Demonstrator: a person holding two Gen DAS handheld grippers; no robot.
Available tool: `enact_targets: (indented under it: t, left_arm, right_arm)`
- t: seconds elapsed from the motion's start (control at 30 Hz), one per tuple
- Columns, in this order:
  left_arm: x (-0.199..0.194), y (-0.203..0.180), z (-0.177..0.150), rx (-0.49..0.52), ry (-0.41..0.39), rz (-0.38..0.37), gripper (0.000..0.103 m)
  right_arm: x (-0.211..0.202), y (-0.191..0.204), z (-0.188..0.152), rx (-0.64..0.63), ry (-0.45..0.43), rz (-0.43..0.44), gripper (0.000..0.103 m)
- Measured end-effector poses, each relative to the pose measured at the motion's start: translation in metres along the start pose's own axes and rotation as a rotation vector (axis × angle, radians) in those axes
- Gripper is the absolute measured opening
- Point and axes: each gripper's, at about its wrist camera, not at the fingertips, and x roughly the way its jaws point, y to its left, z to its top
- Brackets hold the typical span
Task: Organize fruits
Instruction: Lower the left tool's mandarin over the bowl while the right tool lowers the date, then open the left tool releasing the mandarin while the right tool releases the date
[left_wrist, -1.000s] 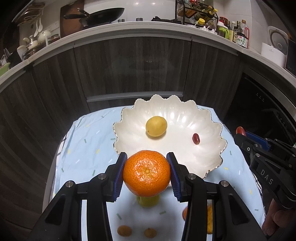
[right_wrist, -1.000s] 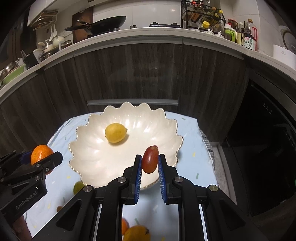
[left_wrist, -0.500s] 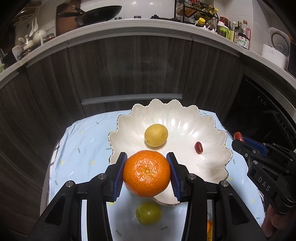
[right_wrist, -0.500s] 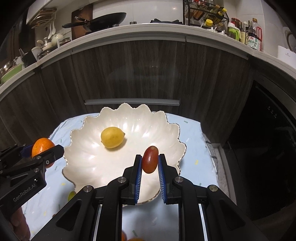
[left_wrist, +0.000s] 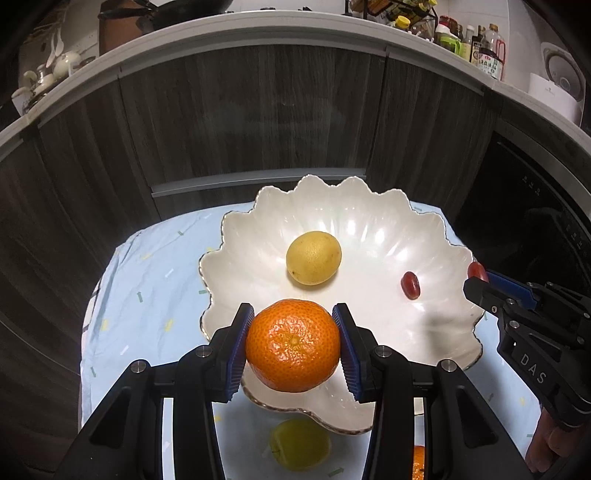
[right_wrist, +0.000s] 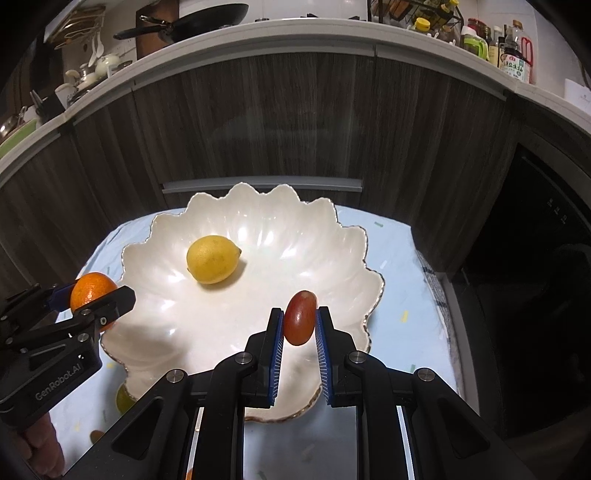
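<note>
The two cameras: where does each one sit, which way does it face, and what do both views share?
Left wrist: sits on the left gripper, looks down past its orange into the bowl; the right gripper and some fingers show at right.
Right wrist: sits on the right gripper, looks down past its red fruit into the bowl; the left gripper and a hand show at left.
Shared: bowl, lemon, blue cloth, dark cabinets.

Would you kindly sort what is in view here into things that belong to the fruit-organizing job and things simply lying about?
Belongs to the job:
- mandarin in the left tongs
- red grape in the right tongs
- scalloped white bowl
- lemon and second red grape in the bowl
- green fruit on the cloth

Lying about:
- frying pan
- sauce bottles
- rice cooker
</note>
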Motion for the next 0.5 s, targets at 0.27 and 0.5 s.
enact_targets:
  t: [0.27,0.5]
  left_arm:
    - [0.011,0.002,-0.002,-0.006,0.042,-0.012,0.044]
    - [0.012,0.002,-0.005,-0.003,0.060,-0.001,0.052]
  right_arm:
    - [0.011,0.003,-0.002,-0.006,0.034,0.026,0.019]
    - [0.011,0.003,-0.003,-0.007,0.038,0.015,0.025]
